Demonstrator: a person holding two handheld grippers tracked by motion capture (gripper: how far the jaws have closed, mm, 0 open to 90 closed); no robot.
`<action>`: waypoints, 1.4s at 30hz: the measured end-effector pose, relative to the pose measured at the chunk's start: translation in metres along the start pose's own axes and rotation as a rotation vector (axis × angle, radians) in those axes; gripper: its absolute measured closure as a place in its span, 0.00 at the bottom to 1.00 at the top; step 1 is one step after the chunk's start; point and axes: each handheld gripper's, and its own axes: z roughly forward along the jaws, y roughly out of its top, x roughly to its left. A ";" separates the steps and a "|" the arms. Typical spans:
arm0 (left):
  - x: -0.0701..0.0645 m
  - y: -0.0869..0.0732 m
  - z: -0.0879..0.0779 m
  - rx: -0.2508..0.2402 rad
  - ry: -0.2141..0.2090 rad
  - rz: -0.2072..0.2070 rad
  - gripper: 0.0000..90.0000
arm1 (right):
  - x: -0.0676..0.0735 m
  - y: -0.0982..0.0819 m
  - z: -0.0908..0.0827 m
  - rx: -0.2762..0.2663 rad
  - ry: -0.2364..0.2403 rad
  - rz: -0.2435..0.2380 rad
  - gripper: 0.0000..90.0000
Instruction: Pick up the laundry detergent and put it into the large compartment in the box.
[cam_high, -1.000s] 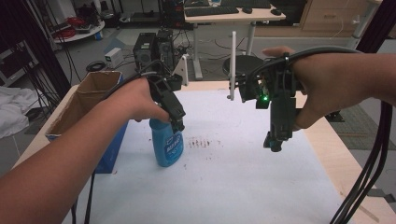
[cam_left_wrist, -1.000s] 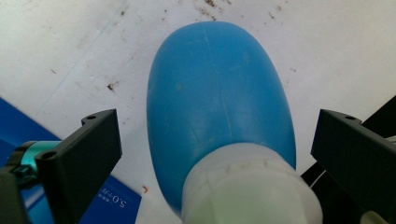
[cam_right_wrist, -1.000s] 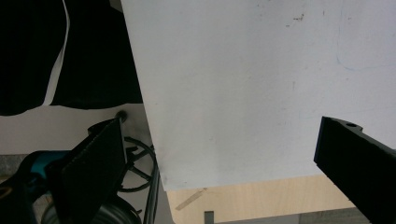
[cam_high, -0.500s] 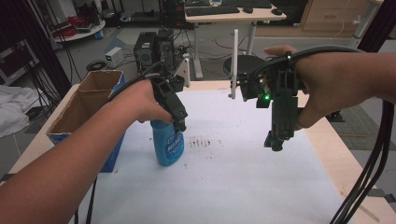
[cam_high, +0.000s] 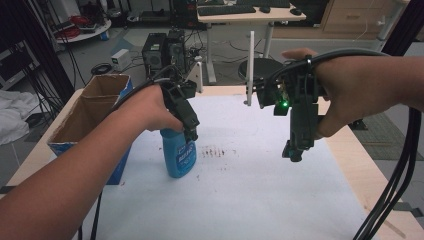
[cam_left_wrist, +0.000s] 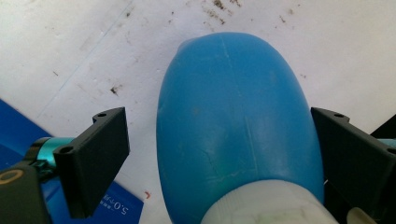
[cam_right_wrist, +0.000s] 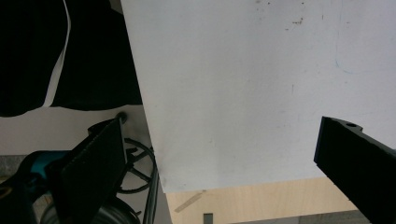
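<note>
1. High view: the left claw (cam_high: 190, 134) pointed down over a blue bottle (cam_high: 178, 154) that stood upright on the white sheet (cam_high: 250, 200) covering the counter (cam_high: 365, 170), at about 9 o'clock from the sheet's middle.
2. Left gripper view: the left claw (cam_left_wrist: 219, 154) had its jaws spread on either side of the bottle (cam_left_wrist: 238, 130); a gap showed at the left jaw, while contact at the right jaw could not be told.
3. A cardboard box (cam_high: 87, 115) with blue sides sat just beside the bottle at its 9 o'clock.
4. Dark specks (cam_high: 215, 151) marked the sheet at the bottle's 3 o'clock.
5. The right claw (cam_high: 294, 152) hung above the sheet at 3 o'clock, well apart from the bottle.
6. Right gripper view: the right claw (cam_right_wrist: 219, 158) was spread wide with nothing between its jaws, over the sheet's (cam_right_wrist: 233, 93) edge.
</note>
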 end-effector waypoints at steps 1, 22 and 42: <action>0.000 0.000 0.000 0.006 0.000 0.001 0.08 | 0.000 0.000 0.000 0.000 0.000 -0.004 0.01; 0.000 0.000 0.000 0.010 -0.018 0.002 0.19 | -0.002 0.002 0.002 0.004 -0.002 -0.009 0.01; -0.002 0.001 0.001 0.016 -0.012 0.009 0.30 | -0.002 0.003 0.002 -0.001 0.001 -0.007 0.01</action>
